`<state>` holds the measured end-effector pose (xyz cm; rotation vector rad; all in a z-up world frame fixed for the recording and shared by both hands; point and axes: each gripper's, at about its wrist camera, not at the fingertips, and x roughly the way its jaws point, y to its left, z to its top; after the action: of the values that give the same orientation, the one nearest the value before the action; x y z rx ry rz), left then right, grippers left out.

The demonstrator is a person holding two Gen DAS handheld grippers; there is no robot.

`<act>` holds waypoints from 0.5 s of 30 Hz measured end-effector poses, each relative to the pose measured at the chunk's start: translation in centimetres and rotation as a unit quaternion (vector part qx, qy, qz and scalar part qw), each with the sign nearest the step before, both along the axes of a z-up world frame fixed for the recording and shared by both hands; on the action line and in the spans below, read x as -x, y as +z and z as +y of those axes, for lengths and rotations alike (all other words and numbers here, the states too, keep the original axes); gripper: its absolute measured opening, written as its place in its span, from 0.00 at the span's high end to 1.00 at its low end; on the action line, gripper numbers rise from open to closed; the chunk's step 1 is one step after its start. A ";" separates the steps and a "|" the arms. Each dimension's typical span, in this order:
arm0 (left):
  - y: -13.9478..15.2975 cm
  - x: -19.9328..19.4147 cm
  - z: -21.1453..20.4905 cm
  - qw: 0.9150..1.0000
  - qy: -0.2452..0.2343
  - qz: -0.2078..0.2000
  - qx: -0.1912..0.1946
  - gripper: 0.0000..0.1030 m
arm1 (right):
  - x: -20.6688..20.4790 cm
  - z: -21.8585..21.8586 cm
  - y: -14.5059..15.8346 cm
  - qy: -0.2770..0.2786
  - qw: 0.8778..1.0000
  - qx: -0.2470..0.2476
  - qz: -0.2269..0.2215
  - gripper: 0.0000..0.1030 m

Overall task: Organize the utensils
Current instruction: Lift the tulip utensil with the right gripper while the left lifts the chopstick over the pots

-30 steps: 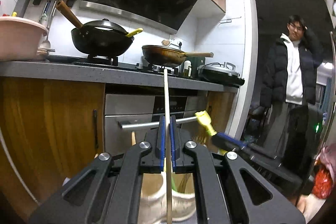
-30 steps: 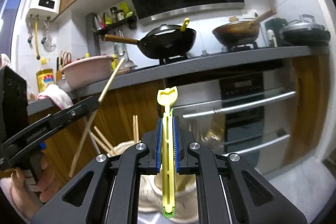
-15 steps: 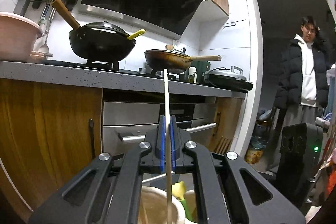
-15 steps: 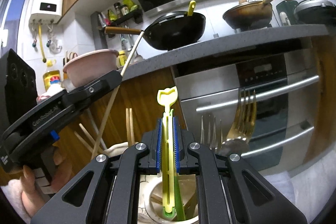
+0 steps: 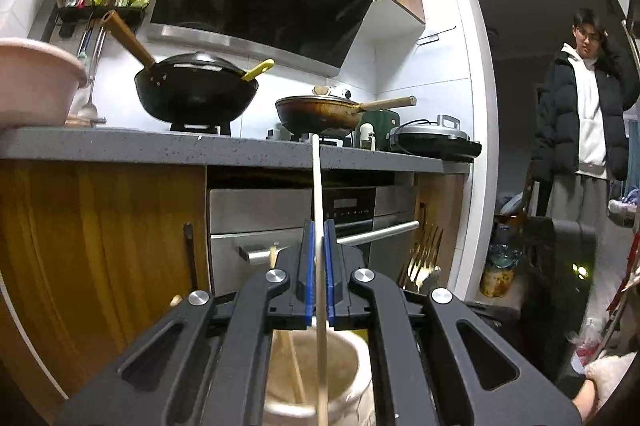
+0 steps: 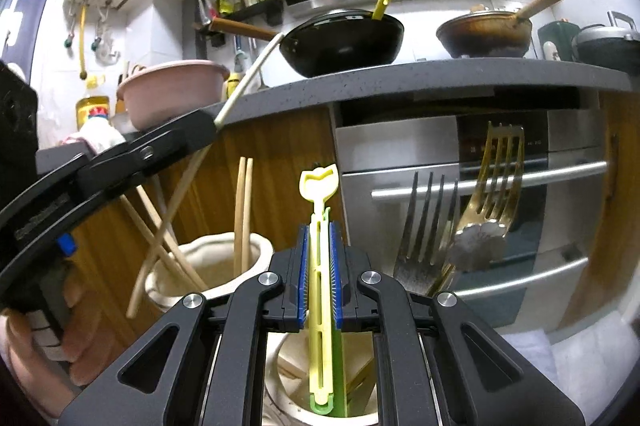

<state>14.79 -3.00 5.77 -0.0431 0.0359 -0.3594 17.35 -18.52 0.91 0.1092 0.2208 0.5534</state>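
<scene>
Over the cream holder (image 6: pixel 208 266), left gripper (image 5: pixel 318 238) clamped a chopstick (image 5: pixel 316 182); right gripper (image 6: pixel 320 238) clamped a yellow-green utensil (image 6: pixel 320 286).

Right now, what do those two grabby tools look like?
Both look the same. The left tool and the right tool are matte black plastic with two long arms, triangle-shaped cutouts and round silver bolts. Their fingers are lined with bright blue ribbed pads. The left tool's side carries small embossed lettering and a blue tab. No sleeves show.
</scene>
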 end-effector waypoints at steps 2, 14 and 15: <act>-0.3 0.3 0.3 1.000 -0.001 0.008 0.001 0.96 | 0.1 0.2 -0.1 -0.004 1.000 0.008 -0.004 0.90; -0.5 0.3 2.1 0.997 -0.039 0.029 0.059 0.96 | 0.8 -0.8 -0.2 -0.010 1.000 -0.012 0.000 0.90; -0.3 0.0 2.3 0.996 -0.043 0.032 0.069 0.96 | 0.7 -1.0 -0.2 -0.009 1.000 -0.018 0.002 0.90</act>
<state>14.82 -0.67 5.50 -0.1901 0.0770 -0.4467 16.61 -19.47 0.71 0.1467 0.2127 0.5385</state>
